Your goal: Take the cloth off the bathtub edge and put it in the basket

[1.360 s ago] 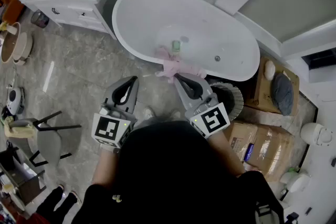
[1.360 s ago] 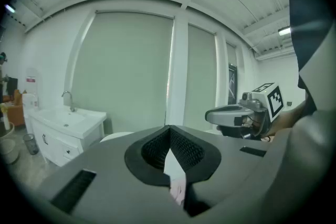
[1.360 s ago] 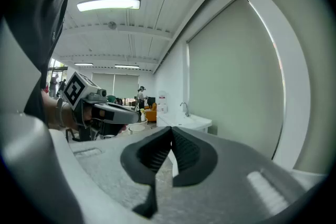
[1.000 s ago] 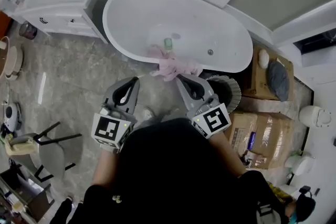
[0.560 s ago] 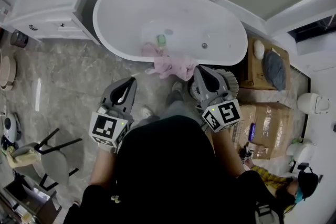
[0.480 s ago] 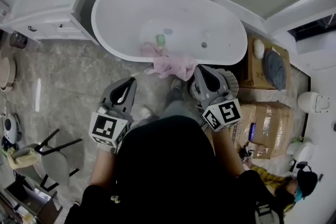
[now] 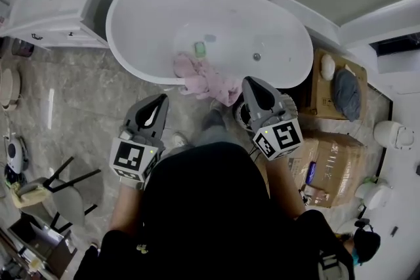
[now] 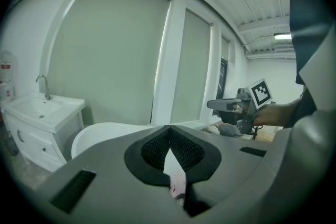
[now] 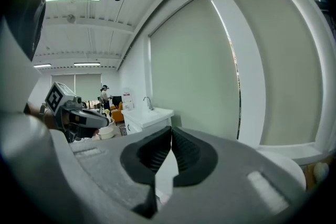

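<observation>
The pink cloth point(image 7: 203, 79) hangs over the bathtub's point(image 7: 262, 23) near edge, not grabbed yet, and the left gripper point(image 7: 159, 98) and right gripper point(image 7: 248, 82) are by the bathtub, both shut tight and empty, so one probably must open and pinch it.

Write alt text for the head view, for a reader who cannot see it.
A pink cloth hangs over the near edge of a white bathtub. Seen from above, a person holds the left gripper and right gripper, both shut and empty, close to it.
</observation>
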A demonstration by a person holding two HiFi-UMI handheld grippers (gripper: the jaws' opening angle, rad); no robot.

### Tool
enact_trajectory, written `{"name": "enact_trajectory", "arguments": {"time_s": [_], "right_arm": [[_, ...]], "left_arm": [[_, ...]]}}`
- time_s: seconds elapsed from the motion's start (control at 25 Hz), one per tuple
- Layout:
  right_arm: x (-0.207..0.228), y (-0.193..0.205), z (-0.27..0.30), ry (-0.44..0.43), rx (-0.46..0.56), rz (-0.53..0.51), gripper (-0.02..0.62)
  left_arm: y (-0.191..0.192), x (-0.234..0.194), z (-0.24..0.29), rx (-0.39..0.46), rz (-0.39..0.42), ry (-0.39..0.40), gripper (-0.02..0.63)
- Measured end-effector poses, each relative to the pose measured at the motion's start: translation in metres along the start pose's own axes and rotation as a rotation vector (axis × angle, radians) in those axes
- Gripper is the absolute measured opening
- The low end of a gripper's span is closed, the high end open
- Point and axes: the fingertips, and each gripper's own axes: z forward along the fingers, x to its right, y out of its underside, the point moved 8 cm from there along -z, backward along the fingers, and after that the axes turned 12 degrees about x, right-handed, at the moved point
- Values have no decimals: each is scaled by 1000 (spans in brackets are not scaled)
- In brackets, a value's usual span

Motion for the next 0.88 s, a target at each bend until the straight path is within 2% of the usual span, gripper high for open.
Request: {"name": "enact_trajectory", "arguments": {"time_s": [0.48,0.88], "right_arm": [[129,0,57,-88,-10,83,-2],[200,22,86,-202,-50,134,-2]], "left_arm": [[-18,4,119,-62,-1,-102,15],[-19,24,182,-119,-17,-221,15]]}}
